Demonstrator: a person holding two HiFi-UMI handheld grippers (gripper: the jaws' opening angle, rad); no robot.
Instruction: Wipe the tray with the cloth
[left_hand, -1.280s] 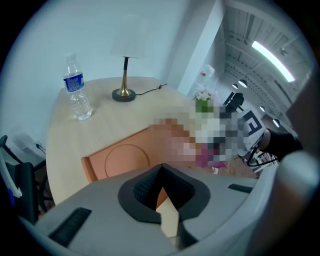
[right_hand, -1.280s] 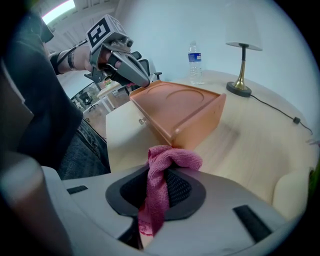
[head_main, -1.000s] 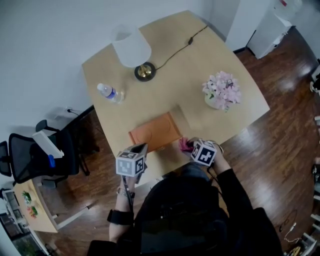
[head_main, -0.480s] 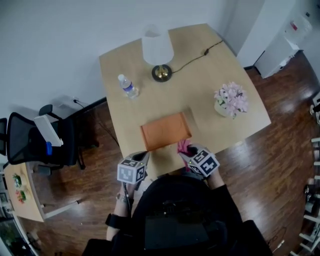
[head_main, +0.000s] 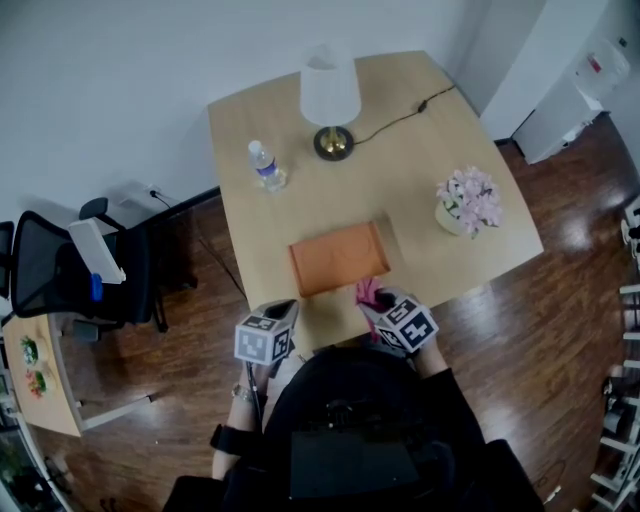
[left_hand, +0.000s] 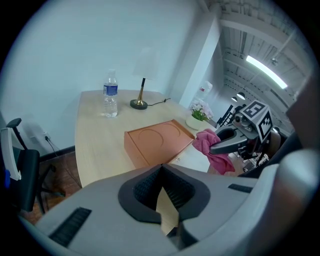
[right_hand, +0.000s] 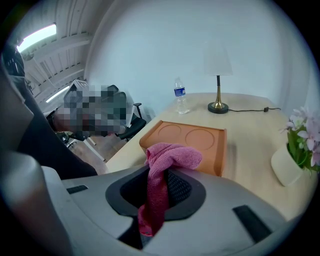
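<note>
Tray (head_main: 338, 258) is sitting flat on the surface (head_main: 400, 150), just ahead of both sets of jaws and not getting touched yet. Cloth (right_hand: 167, 155) is hanging bunched in the right gripper (head_main: 372, 308), jaws clamping it. Over the last second it's been coming up off the surface, so I'm guessing the wiping is about to start. Left gripper (left_hand: 161, 167) is hovering empty, jaws together.
</note>
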